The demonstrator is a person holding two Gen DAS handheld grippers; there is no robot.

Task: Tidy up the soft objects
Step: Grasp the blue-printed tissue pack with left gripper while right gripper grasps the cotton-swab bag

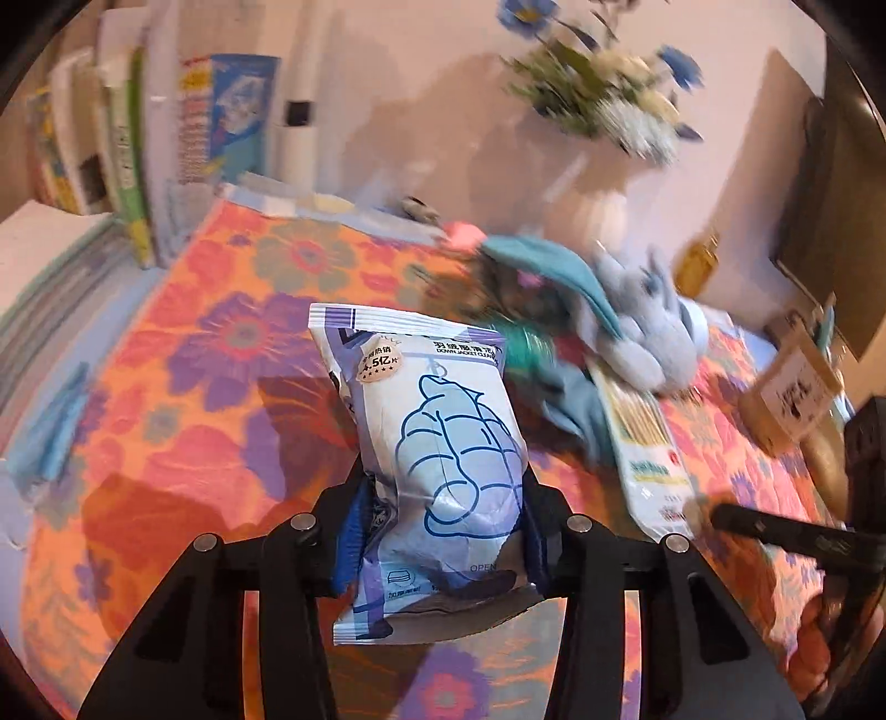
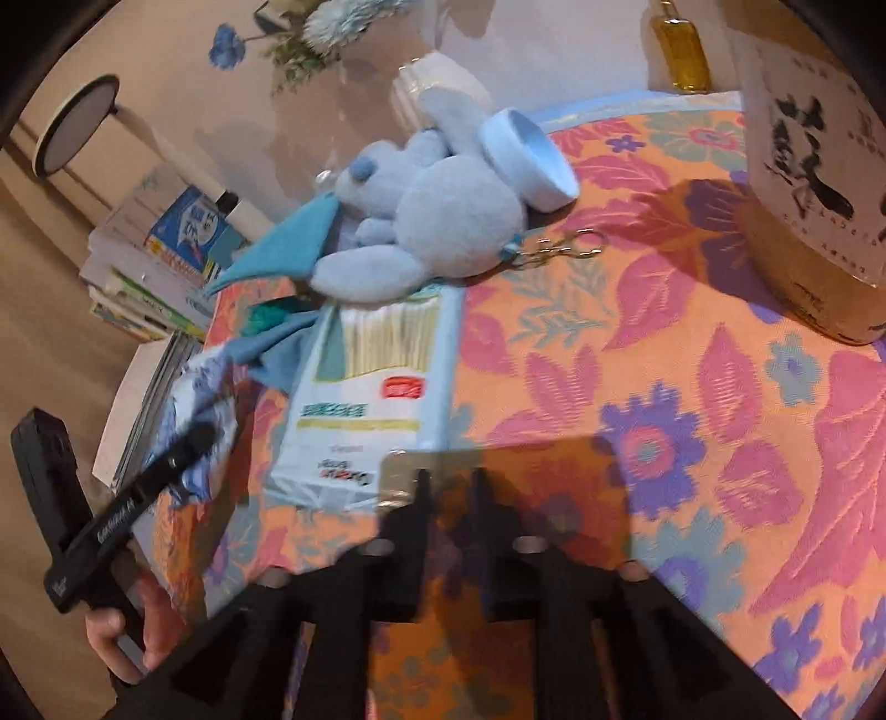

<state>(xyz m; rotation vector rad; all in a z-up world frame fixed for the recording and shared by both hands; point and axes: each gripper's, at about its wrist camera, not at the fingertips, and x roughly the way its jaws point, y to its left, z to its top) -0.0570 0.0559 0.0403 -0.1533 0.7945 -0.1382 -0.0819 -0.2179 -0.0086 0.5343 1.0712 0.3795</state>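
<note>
My left gripper [image 1: 443, 498] is shut on a blue-and-white wipes packet [image 1: 437, 443] and holds it upright above the floral cloth [image 1: 221, 343]. A pale blue plush toy [image 1: 648, 327] [image 2: 443, 221] lies at the far side on a teal cloth [image 1: 548, 260] [image 2: 288, 249]. A cotton swab packet [image 1: 648, 443] [image 2: 365, 387] lies flat in front of the toy. My right gripper [image 2: 451, 482] sits low over the cloth, its left fingertip at that packet's near corner. Its jaws stand a narrow gap apart and only cloth shows between them. The left gripper [image 2: 111, 498] shows at the left in the right wrist view.
A tall box with black lettering [image 2: 814, 166] stands at the far right. A white cup [image 2: 531, 160] lies on its side next to a keychain [image 2: 559, 249]. Books [image 1: 99, 138] are stacked on the left. A vase of flowers [image 1: 598, 94] and a yellow bottle [image 2: 684, 50] stand by the wall.
</note>
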